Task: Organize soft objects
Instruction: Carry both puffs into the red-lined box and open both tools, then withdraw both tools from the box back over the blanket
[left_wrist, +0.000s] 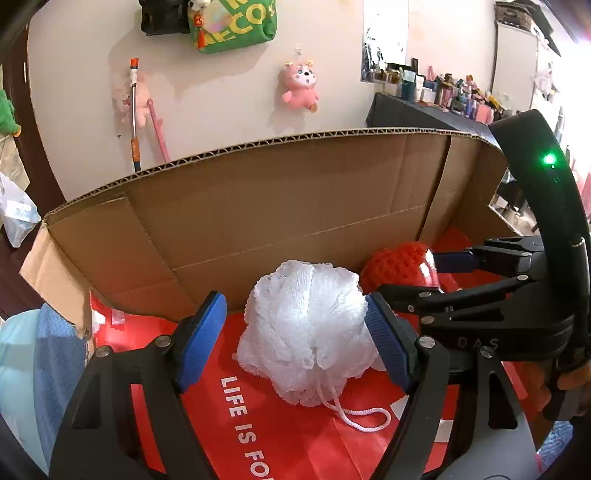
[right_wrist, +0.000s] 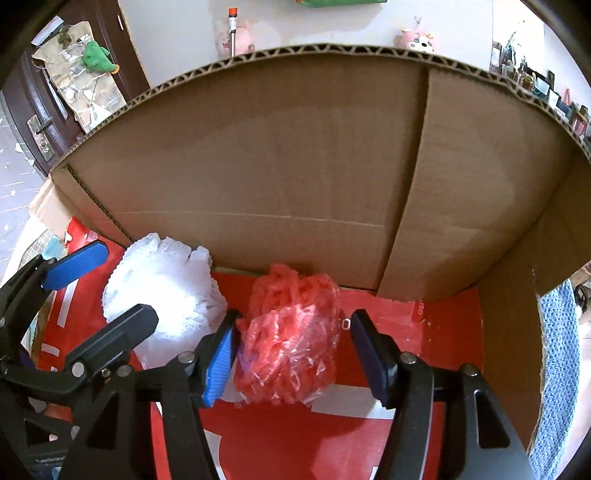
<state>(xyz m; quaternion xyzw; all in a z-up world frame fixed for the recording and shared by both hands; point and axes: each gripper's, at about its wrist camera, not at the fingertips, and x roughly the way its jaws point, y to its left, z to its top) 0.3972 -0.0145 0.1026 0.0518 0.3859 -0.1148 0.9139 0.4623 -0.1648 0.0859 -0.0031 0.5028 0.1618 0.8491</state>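
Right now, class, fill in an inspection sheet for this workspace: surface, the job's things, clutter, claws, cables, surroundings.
Surface: red printed sheet lining the floor of an open brown cardboard box.
Job's things: white mesh bath pouf and red crocheted item in clear plastic wrap, side by side on the sheet against the back wall.
Clutter: blue towel outside the box.
Claws: left claw open, its right pad touching the pouf; right claw open around the red item, right pad clear of it.
Cables: nothing seen; only the pouf's white cord loop.
Surroundings: pink plush toy hanging on the wall, crowded dark table.
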